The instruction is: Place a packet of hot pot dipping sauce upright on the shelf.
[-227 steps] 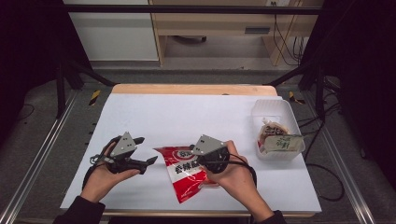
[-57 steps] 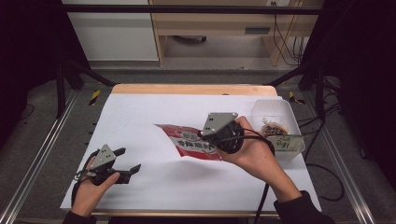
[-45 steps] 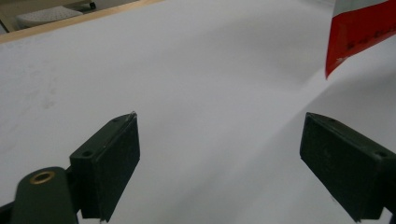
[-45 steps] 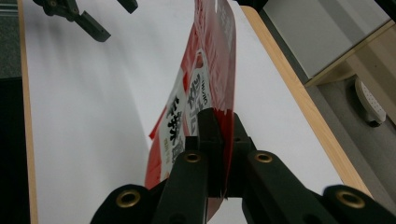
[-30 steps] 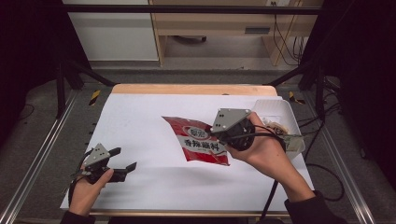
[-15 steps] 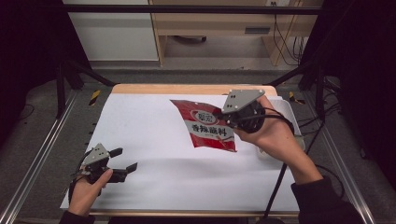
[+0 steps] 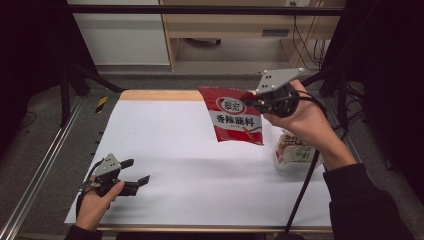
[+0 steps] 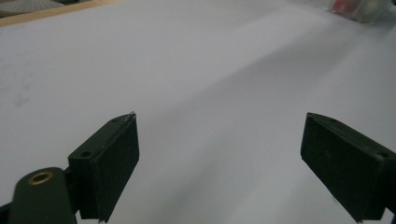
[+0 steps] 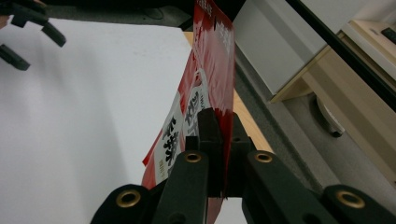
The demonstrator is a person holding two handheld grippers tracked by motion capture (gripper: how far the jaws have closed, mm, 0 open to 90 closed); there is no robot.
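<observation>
A red seasoning packet [image 7: 232,115] with white lettering hangs in the air above the far right of the white table [image 7: 190,165], pinched at its top right edge by my right gripper [image 7: 248,98]. In the right gripper view the jaws are closed flat on the packet [image 9: 205,93], which stands on edge ahead of them. My left gripper [image 7: 136,172] rests low near the table's front left corner, jaws wide apart. In the left gripper view its fingertips [image 8: 109,158] have only bare white tabletop between them.
A clear plastic box [image 7: 295,150] with packets inside stands at the right side of the table, partly hidden by the right forearm. A black cable [image 7: 300,195] trails from the right gripper to the front edge. Metal frame rails [image 7: 40,170] run along the table's sides.
My right gripper has carried the red packet up and farther toward the table's back right, past the plastic box. The left gripper has stayed at the front left.
</observation>
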